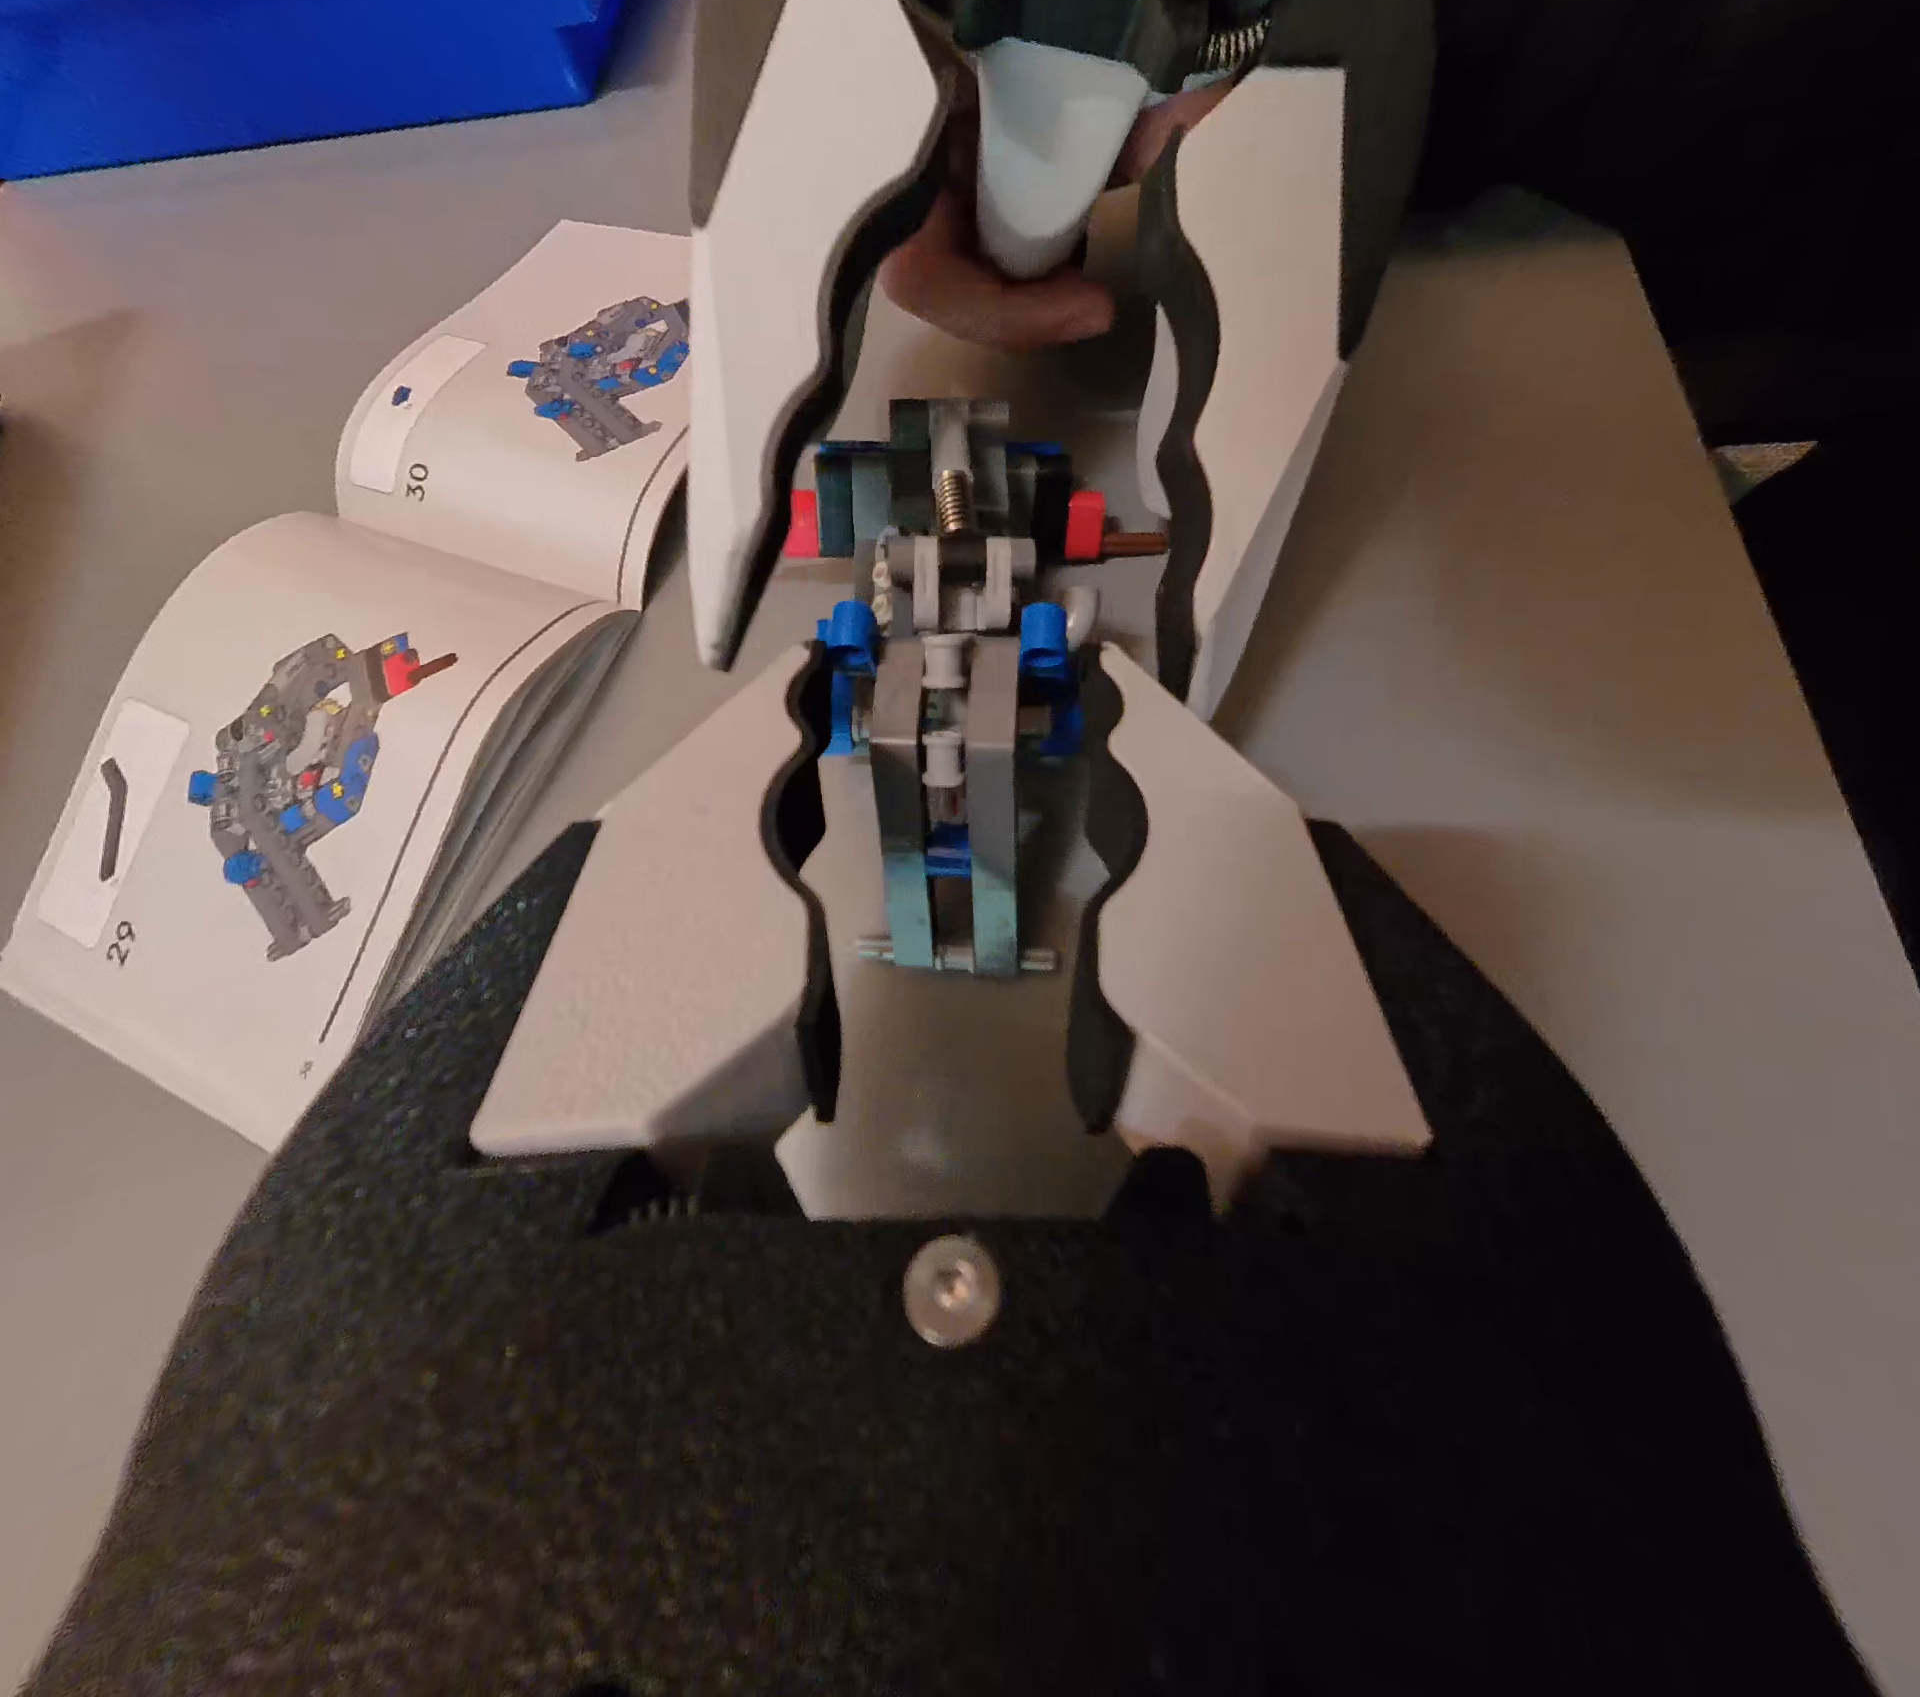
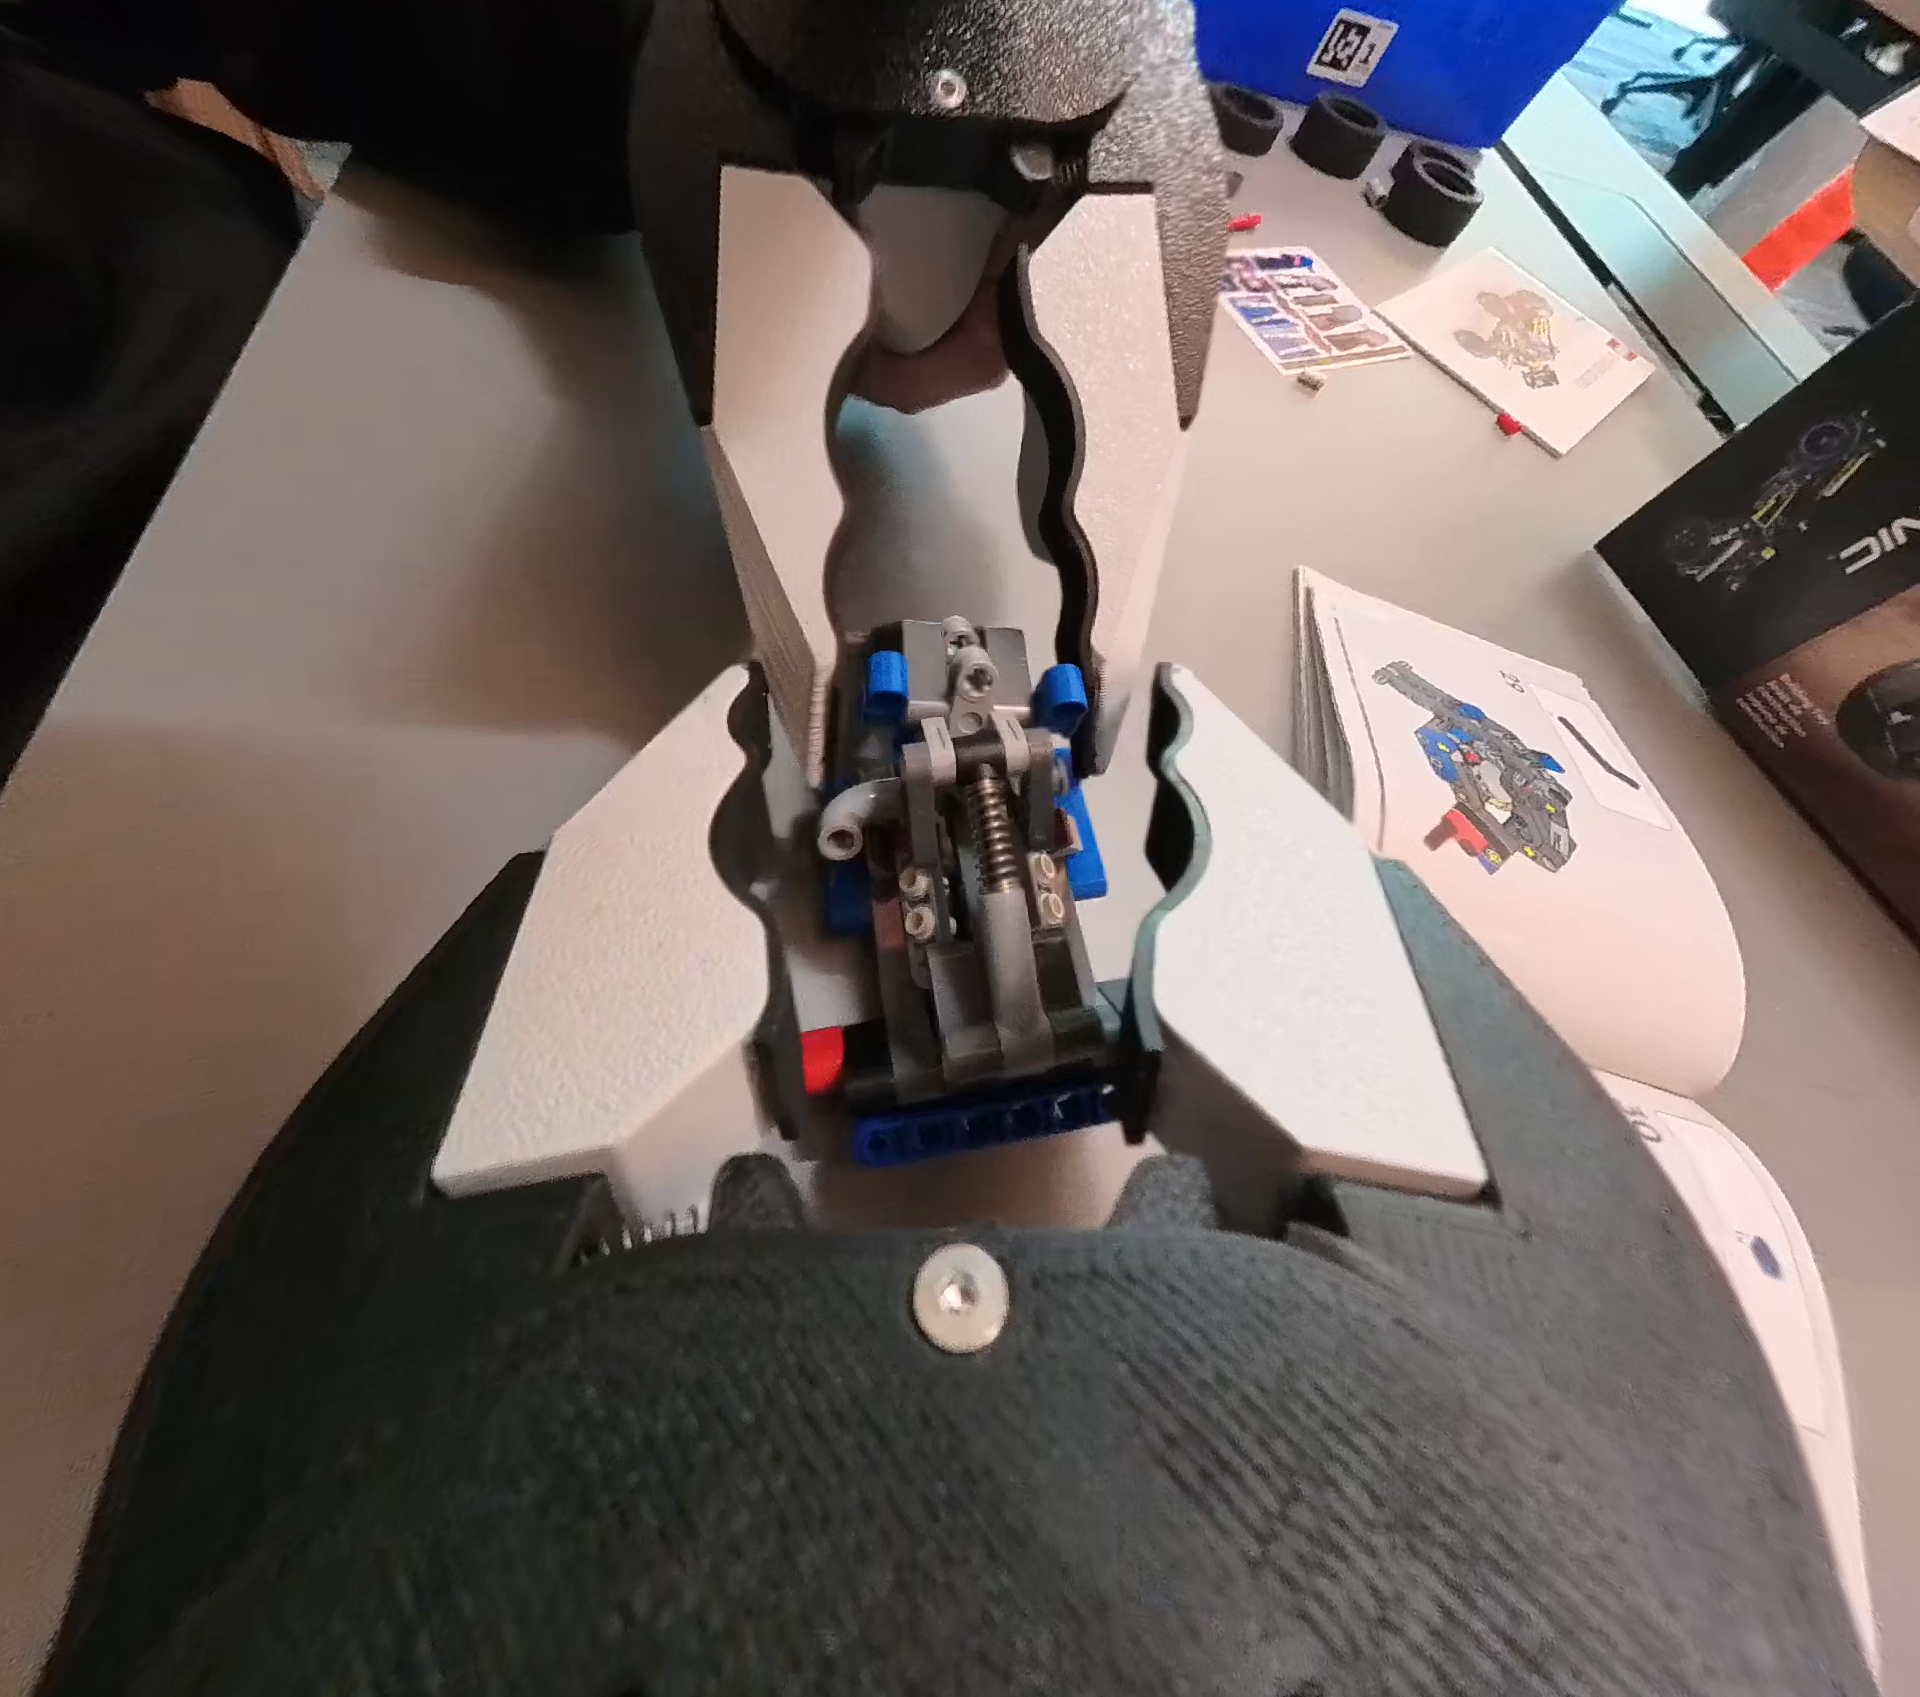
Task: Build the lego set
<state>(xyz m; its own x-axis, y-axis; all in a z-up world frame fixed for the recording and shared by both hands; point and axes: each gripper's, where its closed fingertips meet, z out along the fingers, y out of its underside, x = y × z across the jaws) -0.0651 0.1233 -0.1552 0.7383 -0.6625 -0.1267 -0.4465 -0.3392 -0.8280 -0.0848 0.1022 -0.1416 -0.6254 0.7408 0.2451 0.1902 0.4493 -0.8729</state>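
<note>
Between the two facing claws, off the grey worktop, sat the small grey-and-blue toy-brick assembly with a metal coil spring. My left claw was partly open, its pads seemingly pressed on the narrow end by the blue pins. My right claw stood wider, clamping the broad end with the red pieces. I judged that even pressure on the beams, clear of the spring, mattered most. An open white instruction booklet lay at nine o'clock.

Left view is looking dim and warm; right view is getting bright daylight from far right; edges are bending; soft shadows on the bench.
</note>
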